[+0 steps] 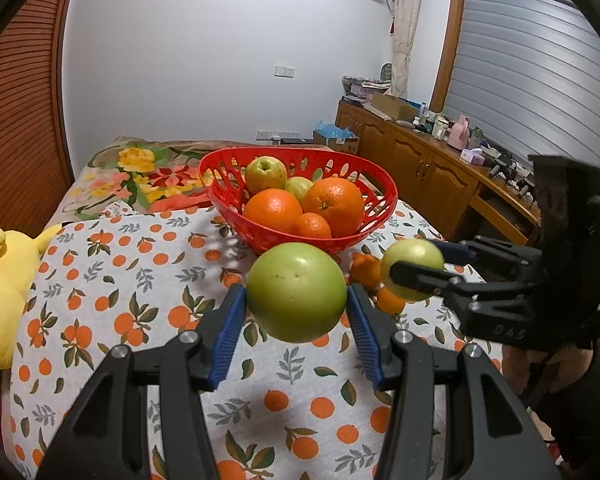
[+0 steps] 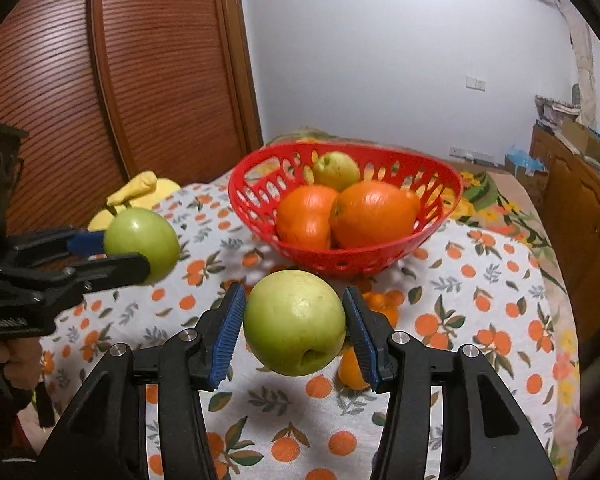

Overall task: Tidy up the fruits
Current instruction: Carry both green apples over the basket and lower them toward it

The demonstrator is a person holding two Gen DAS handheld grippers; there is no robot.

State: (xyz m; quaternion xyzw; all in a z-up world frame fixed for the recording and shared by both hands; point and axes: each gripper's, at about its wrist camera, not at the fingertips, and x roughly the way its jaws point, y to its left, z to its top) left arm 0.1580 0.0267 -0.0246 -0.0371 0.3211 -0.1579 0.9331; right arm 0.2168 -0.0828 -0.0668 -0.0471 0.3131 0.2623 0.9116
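While each claw is clamped on a green apple, the left gripper (image 1: 296,316) holding the rounder apple (image 1: 296,292) and the right gripper (image 2: 294,330) the paler apple (image 2: 295,322), both fruits hang above the patterned cloth (image 1: 140,280), short of the red basket (image 1: 228,168) ahead, evidently awaiting deposit among its oranges (image 1: 332,204)

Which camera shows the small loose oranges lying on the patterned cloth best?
The left wrist view: small loose oranges sit clear between both held apples, before the red plastic basket. In the right wrist view the right gripper's finger hides much of them.
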